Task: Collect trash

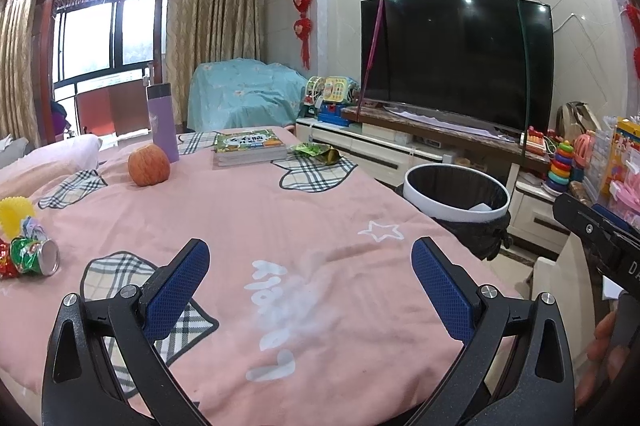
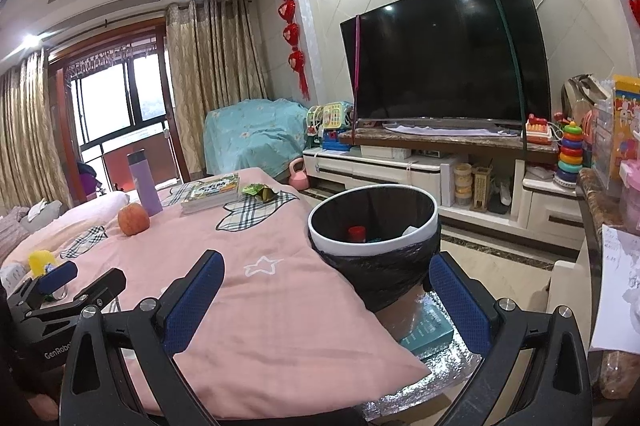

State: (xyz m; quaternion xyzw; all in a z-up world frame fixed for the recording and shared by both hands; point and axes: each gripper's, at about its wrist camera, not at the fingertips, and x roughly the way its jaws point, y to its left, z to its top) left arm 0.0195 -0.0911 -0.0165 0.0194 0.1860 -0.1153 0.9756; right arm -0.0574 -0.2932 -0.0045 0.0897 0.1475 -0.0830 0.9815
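1. The left gripper (image 1: 310, 286) hangs over the near part of the pink quilt (image 1: 248, 218), its jaws spread wide with nothing between them.
2. The right gripper (image 2: 326, 300) hangs at the quilt's near right edge, just short of the bin; its jaws are spread too and hold nothing.
3. A crushed green can (image 1: 34, 256) lies on its side at the quilt's left edge, touching a red crinkled wrapper (image 1: 6, 262), with a yellow spiky ball (image 1: 14, 214) just behind them.
4. A green snack wrapper (image 1: 318, 151) lies at the far end of the quilt, just right of a stack of books (image 1: 250, 147).
5. An apple (image 1: 149, 165) rests near a purple flask (image 1: 162, 122) standing upright on the far left.
6. The white-rimmed bin (image 2: 374, 222), lined with a black bag, stands beside the quilt's right edge; a red-capped item (image 2: 357, 235) and some pale scraps lie inside.
7. A large dark television (image 1: 456, 60) fills the far wall.
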